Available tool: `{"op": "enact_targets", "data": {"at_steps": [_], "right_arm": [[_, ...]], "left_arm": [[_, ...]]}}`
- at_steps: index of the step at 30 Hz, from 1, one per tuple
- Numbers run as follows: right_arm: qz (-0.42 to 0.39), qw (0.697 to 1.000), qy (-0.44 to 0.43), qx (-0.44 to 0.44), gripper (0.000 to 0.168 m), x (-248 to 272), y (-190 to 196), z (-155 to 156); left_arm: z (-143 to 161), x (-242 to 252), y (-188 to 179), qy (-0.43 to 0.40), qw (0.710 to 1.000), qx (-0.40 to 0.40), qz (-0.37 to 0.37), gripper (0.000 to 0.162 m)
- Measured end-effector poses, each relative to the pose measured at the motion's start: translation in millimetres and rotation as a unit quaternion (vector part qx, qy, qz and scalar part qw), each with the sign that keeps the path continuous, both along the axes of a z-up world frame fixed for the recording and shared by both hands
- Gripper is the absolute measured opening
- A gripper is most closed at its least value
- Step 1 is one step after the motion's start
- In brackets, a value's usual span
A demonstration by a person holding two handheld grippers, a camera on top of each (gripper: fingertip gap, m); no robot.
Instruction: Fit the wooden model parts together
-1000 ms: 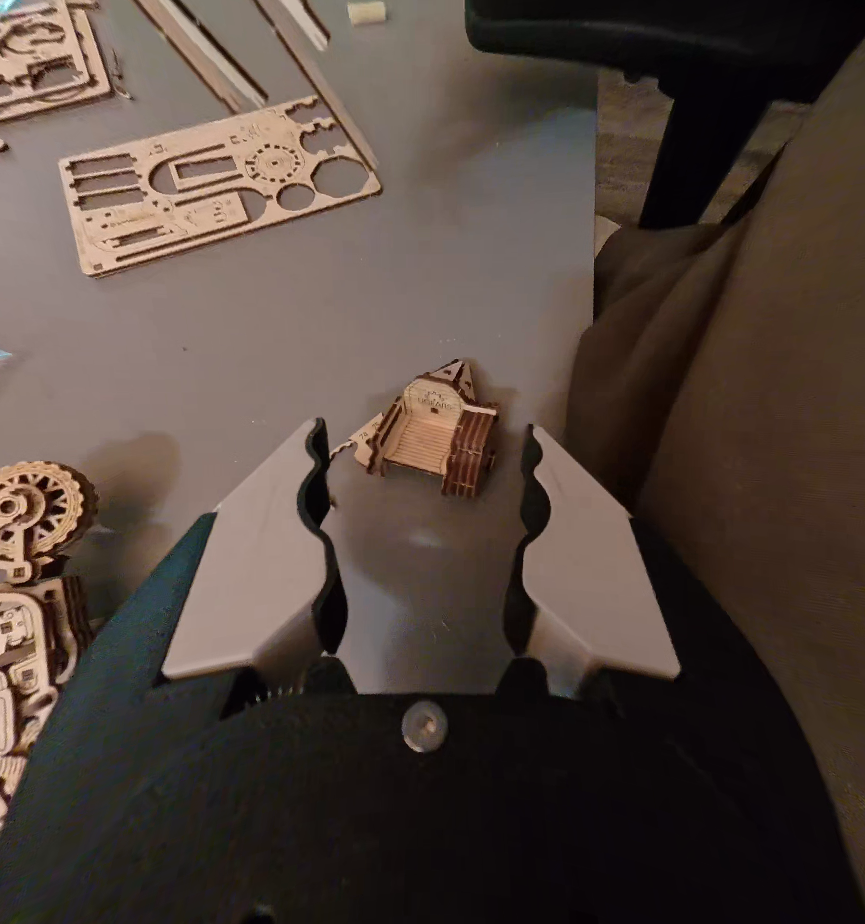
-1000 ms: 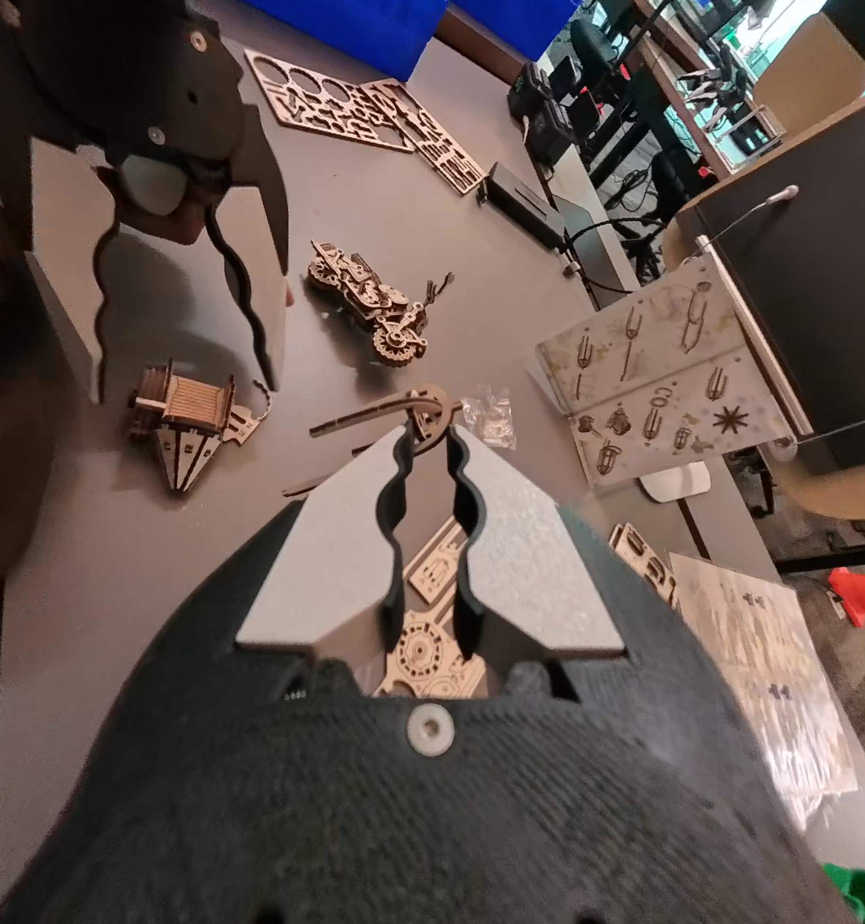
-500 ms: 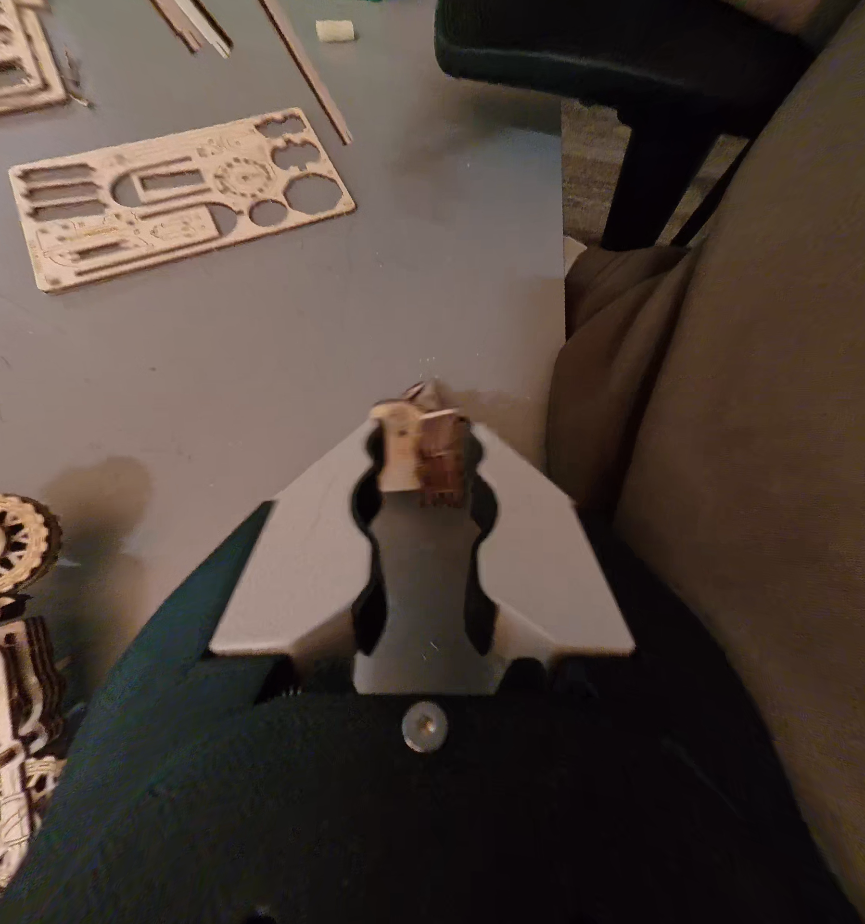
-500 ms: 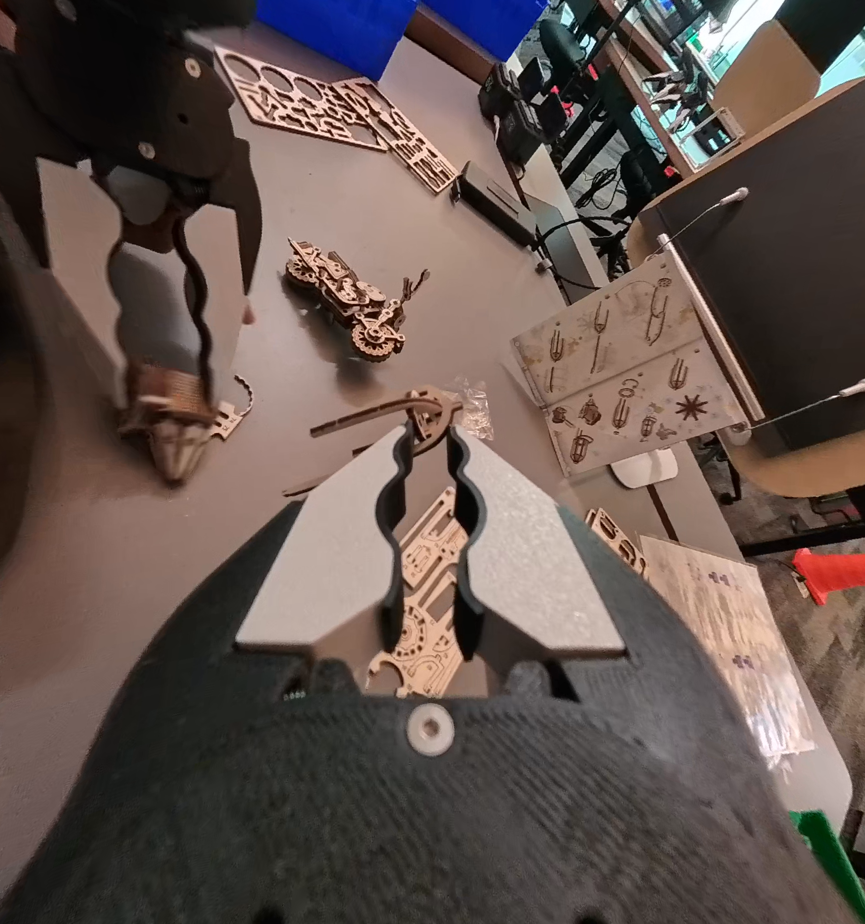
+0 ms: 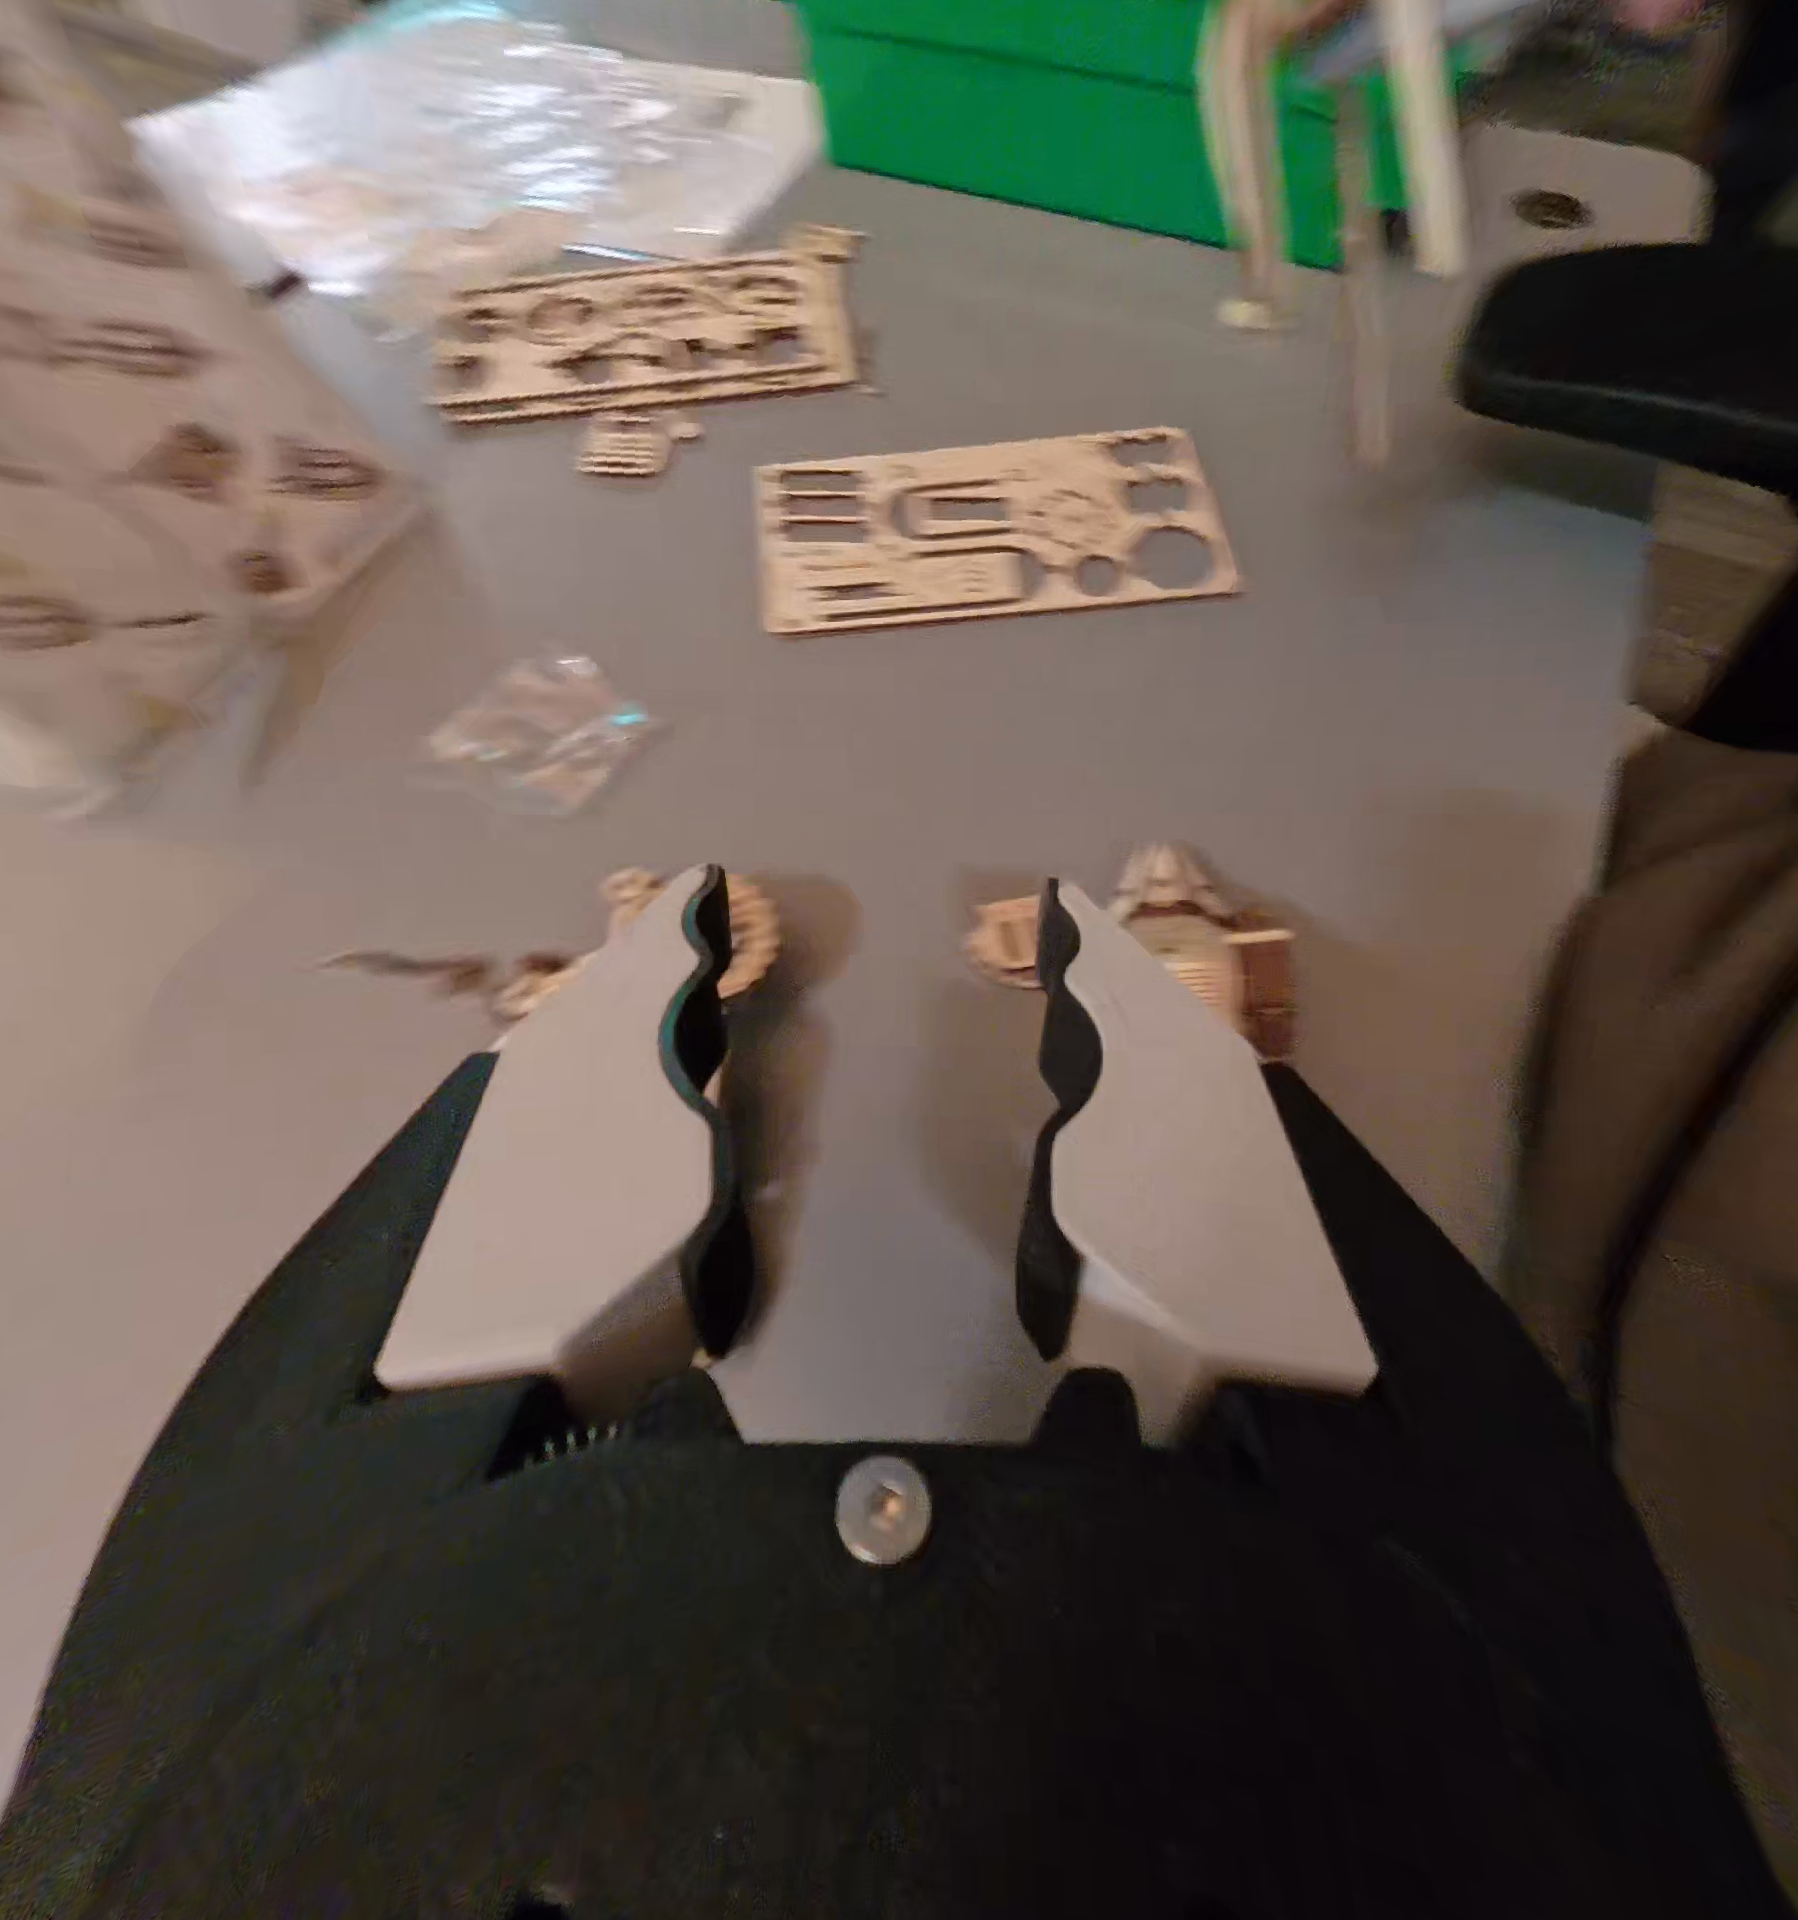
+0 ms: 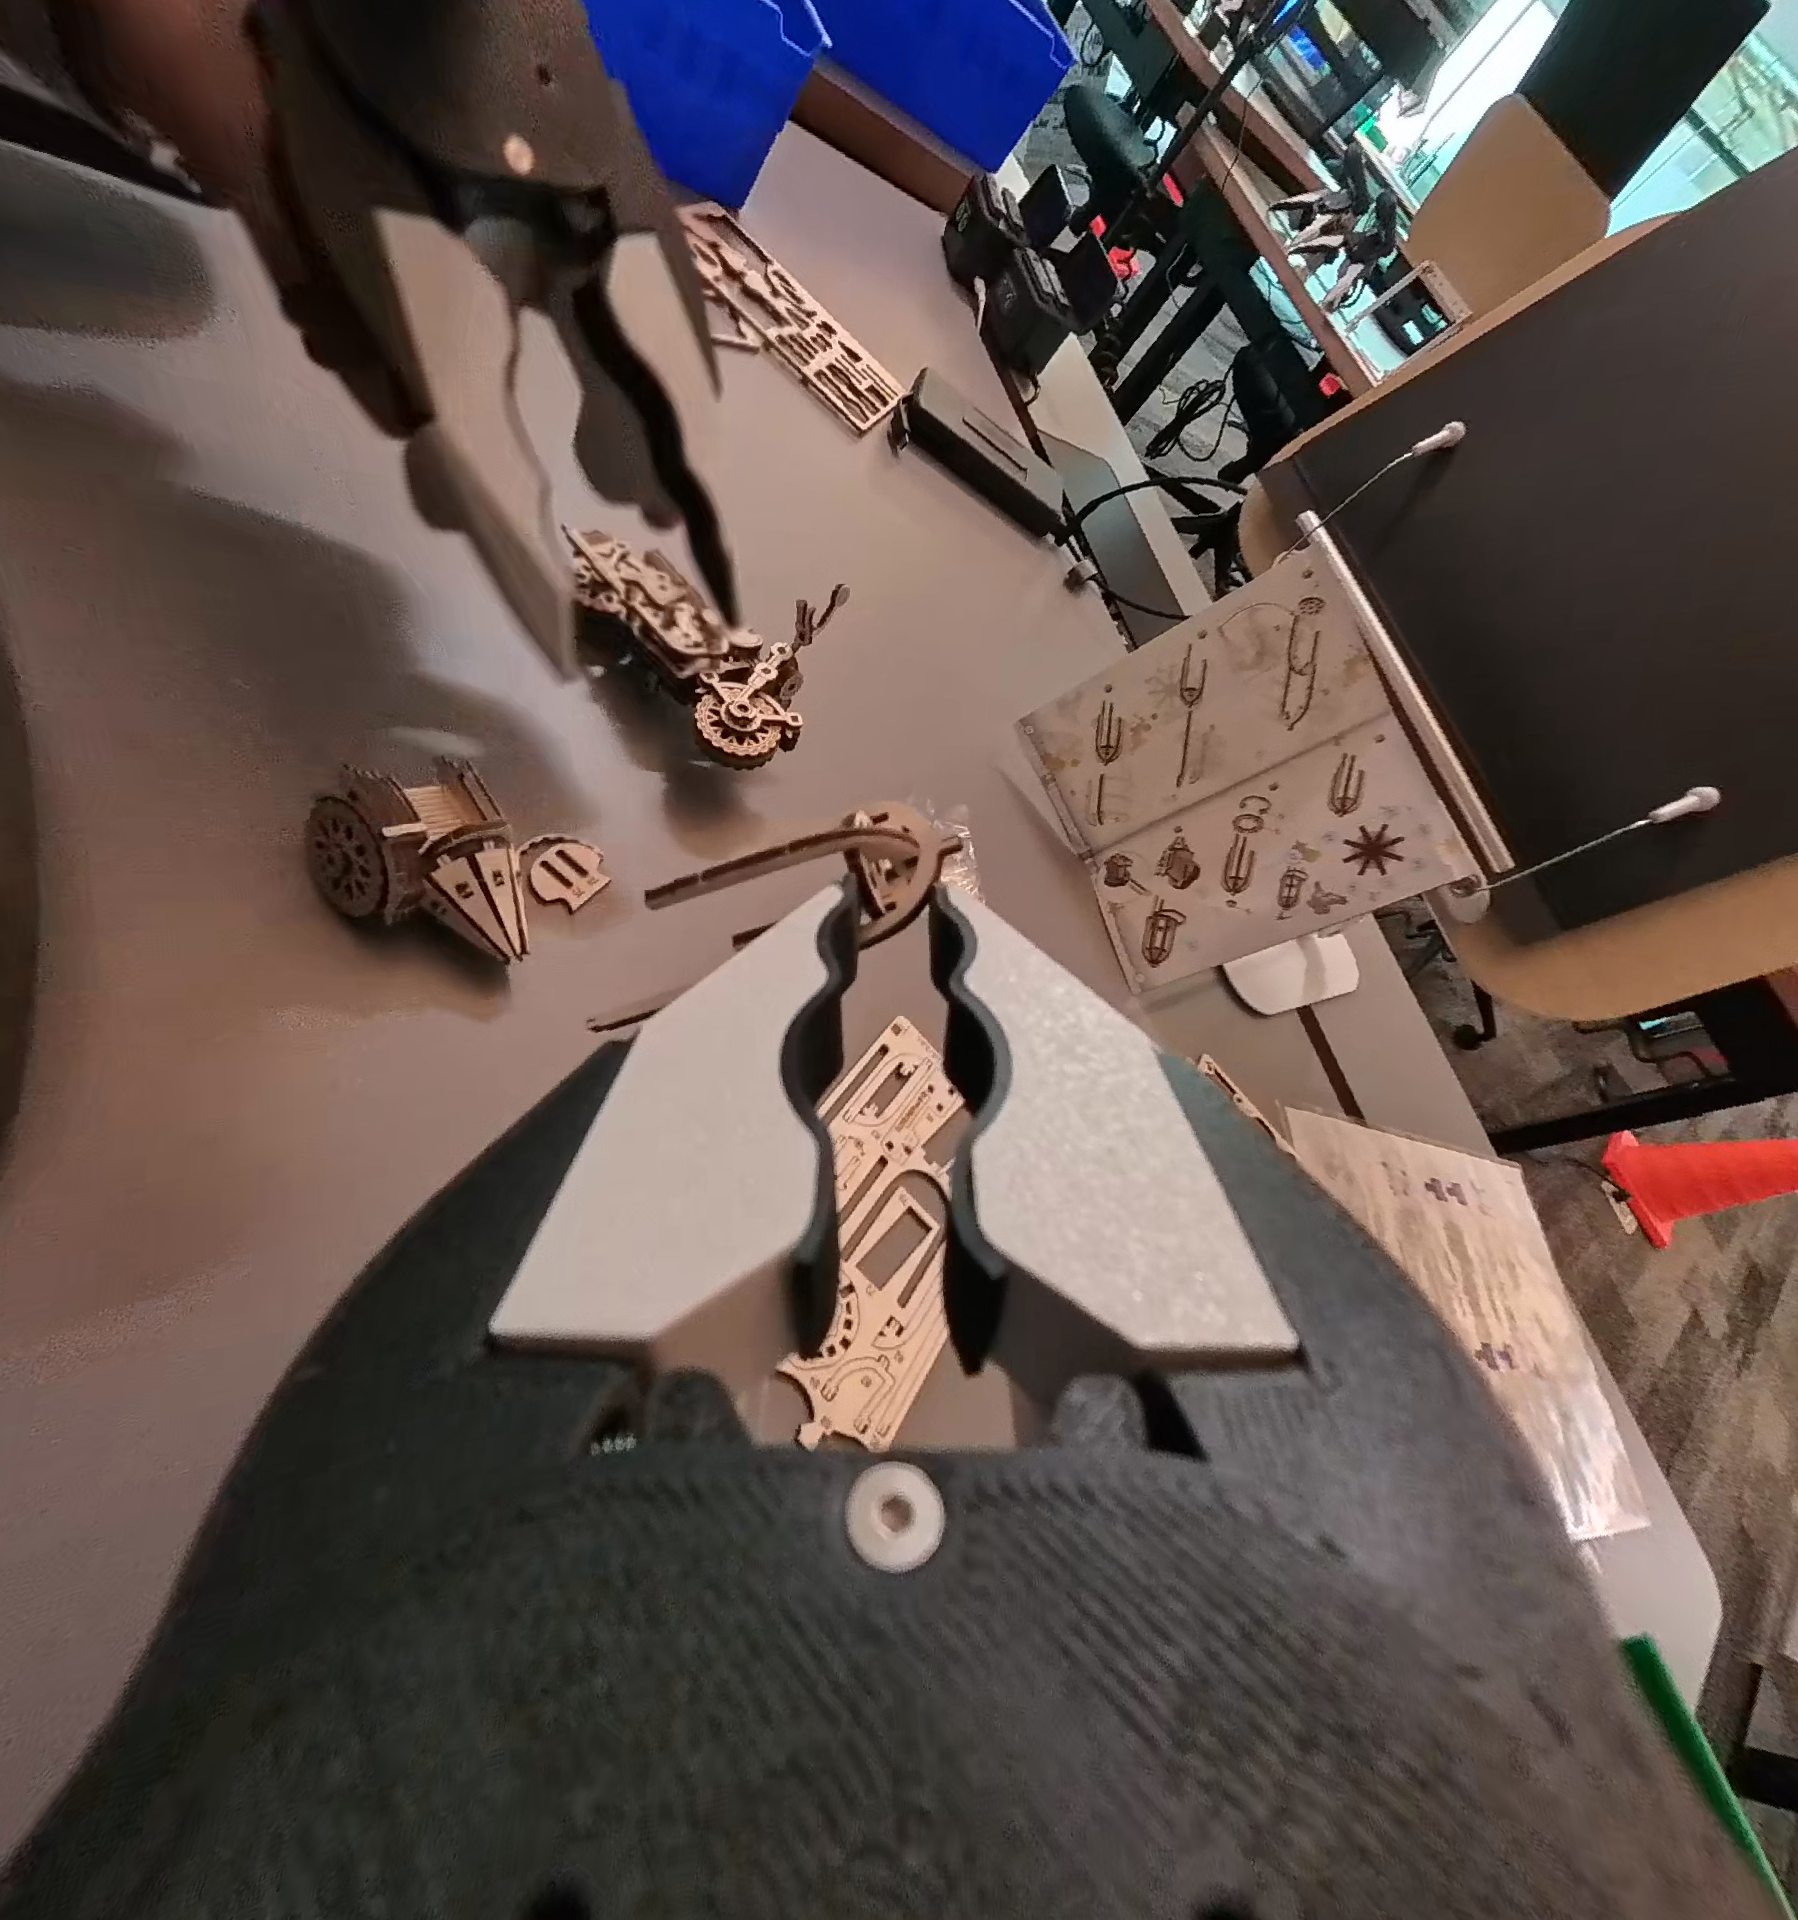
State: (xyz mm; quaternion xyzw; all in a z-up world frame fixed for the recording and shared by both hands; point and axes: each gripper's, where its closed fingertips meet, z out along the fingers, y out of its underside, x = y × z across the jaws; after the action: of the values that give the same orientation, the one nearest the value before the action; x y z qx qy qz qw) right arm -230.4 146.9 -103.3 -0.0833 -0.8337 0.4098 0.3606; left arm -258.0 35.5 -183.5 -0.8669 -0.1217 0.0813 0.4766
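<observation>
Grey table (image 5: 978, 727) strewn with wooden sheets (image 5: 994, 530), left gripper (image 5: 879, 894) fingers apart, right gripper (image 6: 890, 914) fingers narrowly apart, empty.

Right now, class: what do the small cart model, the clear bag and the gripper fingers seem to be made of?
Cart model: thin laser-cut plywood, matte, with dark edges.
Clear bag: glossy crinkled plastic film.
Gripper fingers: probably printed plastic, with grainy grey faces and black wavy pads.

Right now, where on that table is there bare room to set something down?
The widest bare stretch of table lies on the near side of the small cart model. A smaller gap separates cart and motorcycle model. It is crowded around the booklet and punched sheets.
</observation>
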Motion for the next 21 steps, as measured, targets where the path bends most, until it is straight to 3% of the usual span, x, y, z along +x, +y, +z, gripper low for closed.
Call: {"op": "enact_targets", "data": {"at_steps": [1, 5, 10, 14, 21], "right_arm": [[0.000, 1.000, 0.001, 0.000, 0.011, 0.2, -0.3, 0.1], [0.004, 1.000, 0.000, 0.003, 0.011, -0.1, -2.1, -2.2], [0.002, 1.000, 0.001, 0.008, 0.012, -0.1, -2.6, -3.3], [0.002, 1.000, 0.000, 0.007, 0.011, -0.5, -2.7, -3.7], [0.002, 1.000, -0.001, 0.006, 0.011, -1.4, -1.8, -4.4]], "left_arm": [[1.4, -12.9, -11.0, -0.001, 1.000, -0.003, 0.025, 0.061], [-20.4, -52.5, -49.3, -0.051, 0.994, -0.039, 0.090, 0.073], [-41.2, -52.8, -48.2, -0.098, 0.993, -0.053, 0.047, 0.079], [-56.4, -57.8, -45.0, -0.059, 0.992, -0.106, 0.038, 0.072], [-59.5, -56.6, -39.7, -0.022, 0.992, -0.120, 0.024, 0.047]]}}
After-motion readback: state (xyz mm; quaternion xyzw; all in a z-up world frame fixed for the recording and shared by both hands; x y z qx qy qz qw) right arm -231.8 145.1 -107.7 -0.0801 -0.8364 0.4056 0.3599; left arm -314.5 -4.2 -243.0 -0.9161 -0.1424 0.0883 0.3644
